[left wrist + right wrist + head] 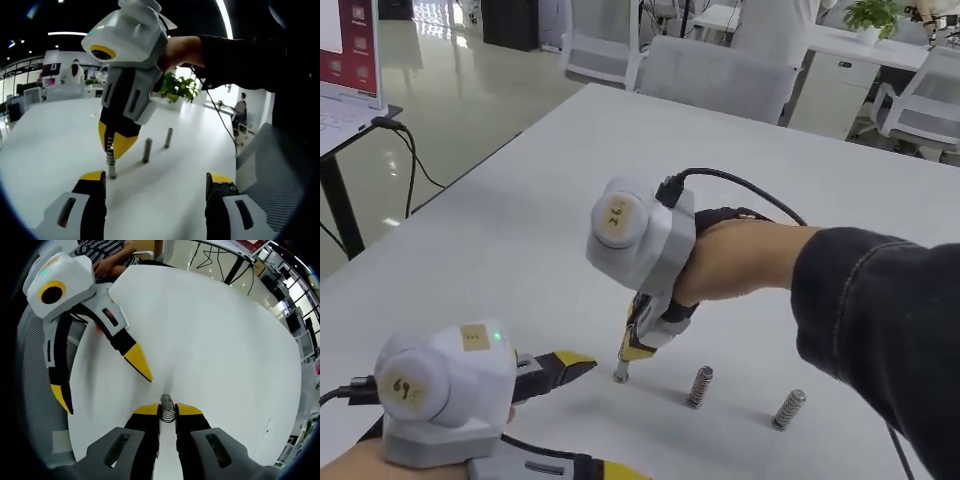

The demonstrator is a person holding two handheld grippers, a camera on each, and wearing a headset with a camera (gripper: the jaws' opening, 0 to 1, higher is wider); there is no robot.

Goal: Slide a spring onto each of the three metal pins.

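White surface (520, 230) lies under both of your tools, and all the task's parts stand on it towards your right. Your right gripper (628, 358) points steeply down at it. Your hand (725, 262) is wrapped round its body, with a dark sleeve (880, 310) behind and a black cable (730, 176) looping off its top. Its fingers (147, 425) are closed on a spring (168, 407), which you see end-on between the yellow tips in the right gripper view. In the left gripper view that spring hangs upright below the tips, its lower coils round the top of a pin (112, 171). The lower part of the pin is bare and its foot rests on the surface. Just beside it to your right the middle spring (699, 386) stands upright, and further right the end spring (788, 409) stands with a slight lean. Both touch the surface and neither touches a tool. Whether a pin runs inside them is too small to tell. Your left gripper (156, 182) lies low near you, aimed across at the held spring, with its fingers spread wide apart and nothing between them. One of its yellow tips sits close to the pin but apart from it. Beyond the far edge stand grey chairs (715, 75) and a plant (870, 15).
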